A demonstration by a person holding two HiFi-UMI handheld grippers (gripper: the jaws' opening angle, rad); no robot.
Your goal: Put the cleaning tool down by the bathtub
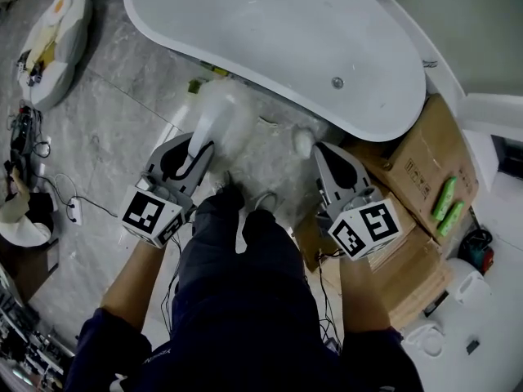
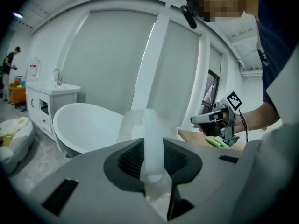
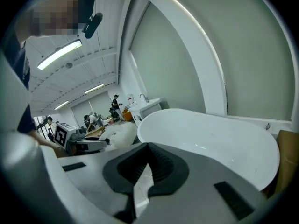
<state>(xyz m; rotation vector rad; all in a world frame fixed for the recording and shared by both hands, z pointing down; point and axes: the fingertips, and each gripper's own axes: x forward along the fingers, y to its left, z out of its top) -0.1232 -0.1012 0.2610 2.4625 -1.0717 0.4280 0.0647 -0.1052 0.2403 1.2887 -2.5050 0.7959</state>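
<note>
The cleaning tool (image 1: 204, 129) has a white handle and a fluffy white head, and it hangs over the floor just in front of the white bathtub (image 1: 270, 31). My left gripper (image 1: 194, 145) is shut on the handle. In the left gripper view the handle (image 2: 153, 141) stands upright between the dark pads, with the tub (image 2: 86, 125) behind it. My right gripper (image 1: 320, 149) is level with the left one, shut and empty, near the tub's front rim. The right gripper view shows its jaws (image 3: 140, 171) together, the tub (image 3: 210, 134) ahead and the tool's head (image 3: 119, 132) to the left.
Cardboard boxes (image 1: 417, 170) with two green items (image 1: 448, 198) on top stand at the right, against the tub's end. A small white round thing (image 1: 304, 141) lies on the floor by the tub. A white cushion (image 1: 53, 35) and cables (image 1: 73, 207) lie on the marble floor at the left. A vanity with a sink (image 2: 49, 97) stands beyond the tub.
</note>
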